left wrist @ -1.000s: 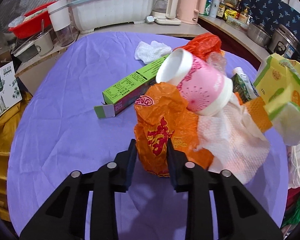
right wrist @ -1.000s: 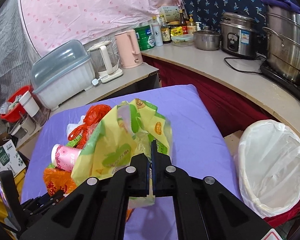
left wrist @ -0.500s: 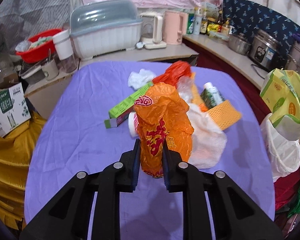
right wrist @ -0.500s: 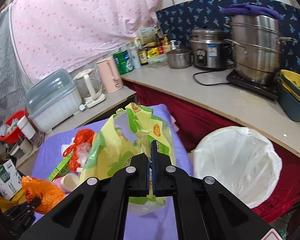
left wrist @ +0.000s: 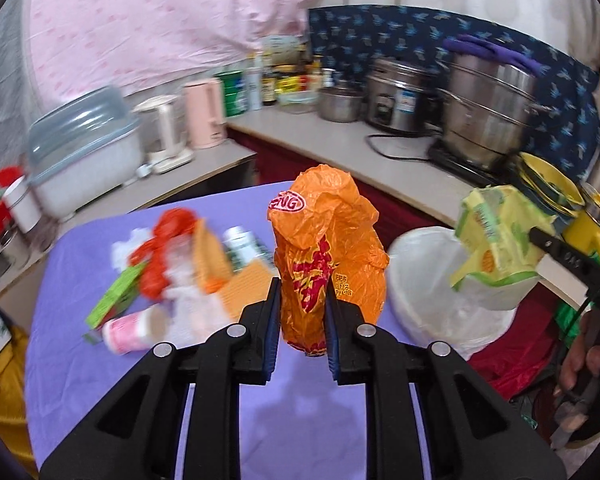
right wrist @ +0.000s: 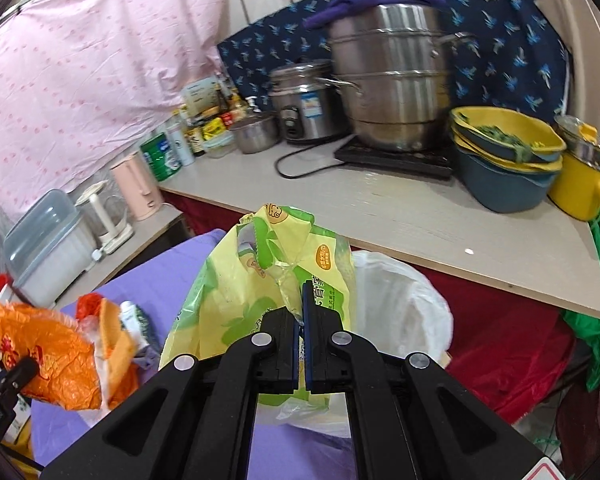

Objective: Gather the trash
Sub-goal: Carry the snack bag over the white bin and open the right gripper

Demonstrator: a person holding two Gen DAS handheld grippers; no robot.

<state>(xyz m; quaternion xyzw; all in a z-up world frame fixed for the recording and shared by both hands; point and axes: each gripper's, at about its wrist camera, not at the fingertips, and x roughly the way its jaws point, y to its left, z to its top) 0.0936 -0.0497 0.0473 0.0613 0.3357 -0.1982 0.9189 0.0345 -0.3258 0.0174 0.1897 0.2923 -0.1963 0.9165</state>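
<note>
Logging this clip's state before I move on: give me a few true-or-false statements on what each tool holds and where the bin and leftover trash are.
1. The left tool grips an orange plastic bag. True.
2. The right tool is open and holds nothing. False: it is shut on a yellow-green bag.
3. The white-lined trash bin sits on the purple table. False: it stands beside the table edge.
4. A pink paper cup lies on its side on the table. True.

home kitchen — steamer pot (right wrist: 392,80) | rice cooker (right wrist: 304,104) | kettle (left wrist: 206,114)
</note>
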